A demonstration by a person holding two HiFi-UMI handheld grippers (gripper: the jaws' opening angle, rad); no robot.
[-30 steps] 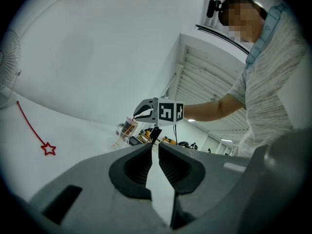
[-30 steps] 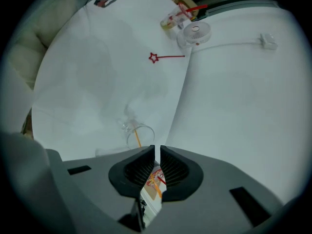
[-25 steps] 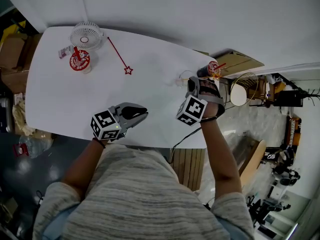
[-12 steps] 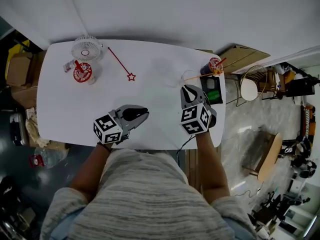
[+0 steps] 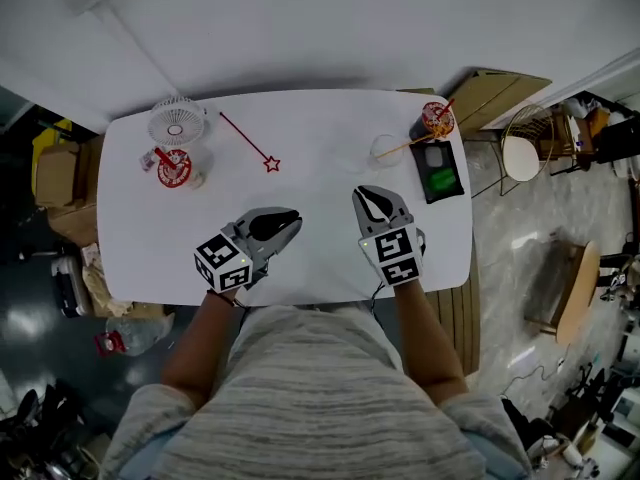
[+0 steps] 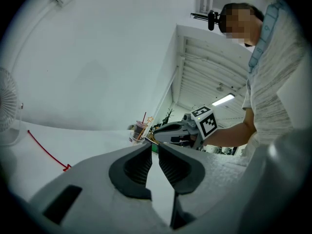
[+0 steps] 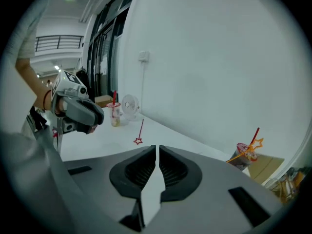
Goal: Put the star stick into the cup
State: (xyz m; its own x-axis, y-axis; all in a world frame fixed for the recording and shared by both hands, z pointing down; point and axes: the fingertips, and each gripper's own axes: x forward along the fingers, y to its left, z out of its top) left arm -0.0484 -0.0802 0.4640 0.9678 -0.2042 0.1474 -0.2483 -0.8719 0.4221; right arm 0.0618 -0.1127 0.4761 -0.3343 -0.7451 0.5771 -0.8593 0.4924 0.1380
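The red star stick (image 5: 247, 140) lies flat on the white table (image 5: 320, 128), its star end (image 5: 271, 165) pointing toward me; it also shows in the right gripper view as the star stick (image 7: 140, 130). A cup with a red lid (image 5: 173, 167) stands at the far left beside a small fan (image 5: 176, 121). My left gripper (image 5: 282, 222) hovers near the front edge, jaws together with a thin slit, nothing in them. My right gripper (image 5: 372, 202) is beside it, shut and empty. Both grippers are well short of the stick.
A second cup (image 5: 436, 118) with an orange star stick and a red straw stands at the far right. A clear glass (image 5: 385, 148) and a black device with a green screen (image 5: 438, 171) sit beside it. Cardboard boxes and chairs surround the table.
My right gripper has come back from the right-hand cup toward the table's near middle and rolled over. The left gripper shifted slightly. The head view has shifted too.
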